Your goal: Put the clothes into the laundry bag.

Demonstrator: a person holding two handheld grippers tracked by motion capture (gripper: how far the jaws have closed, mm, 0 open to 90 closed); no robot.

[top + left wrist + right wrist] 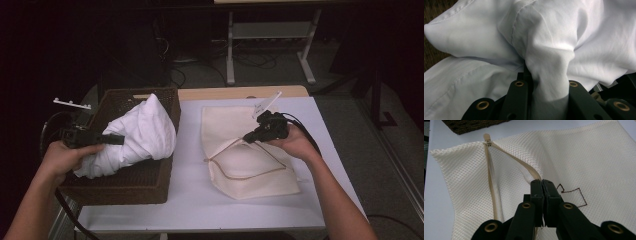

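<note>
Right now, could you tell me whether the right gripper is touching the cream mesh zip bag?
Touching: the right gripper view shows the right gripper with jaws shut on the opened zip edge of the cream mesh zip bag.

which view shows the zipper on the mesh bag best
The right gripper view: the zipper runs open up to its pull, one edge pinched in the right gripper. The high view shows it as a thin tan line. The left gripper view shows white cloth.

White table [190, 200], wicker basket [125, 187], mesh bag [250, 170] (zippered)
</note>
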